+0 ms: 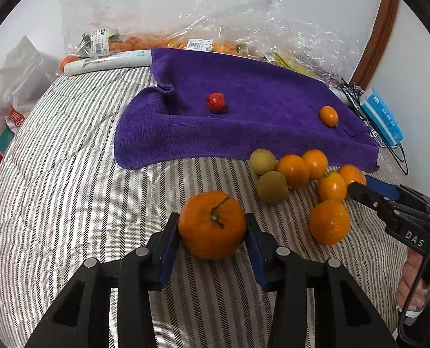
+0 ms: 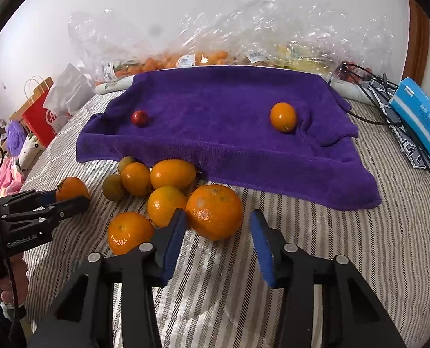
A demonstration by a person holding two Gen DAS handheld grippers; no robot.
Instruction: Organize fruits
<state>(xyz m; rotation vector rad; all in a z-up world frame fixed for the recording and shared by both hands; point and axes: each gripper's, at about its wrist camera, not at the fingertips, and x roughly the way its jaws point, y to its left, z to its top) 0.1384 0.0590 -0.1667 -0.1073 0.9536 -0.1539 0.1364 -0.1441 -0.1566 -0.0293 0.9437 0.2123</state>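
Note:
My left gripper point(image 1: 212, 224) is shut on a stemmed mandarin point(image 1: 212, 237) that rests on the striped cover point(image 1: 70, 159); both blue pads press its sides. My right gripper point(image 2: 217, 217) is open around a large orange point(image 2: 213, 200): the left pad touches it, and a gap shows at the right pad. Beside it lies a cluster of several small oranges point(image 2: 172, 174) and two greenish fruits point(image 2: 113, 187). Behind them a purple towel point(image 2: 229, 139) holds a small red fruit point(image 2: 139, 118) and one kumquat point(image 2: 283, 117).
Clear plastic bags point(image 1: 186, 14) of fruit are piled at the back against the wall. A blue box point(image 2: 420, 119) and black cables point(image 2: 368, 81) lie at the right. A red paper bag point(image 2: 38, 121) stands at the left, and a white roll point(image 1: 107, 62) lies behind the towel.

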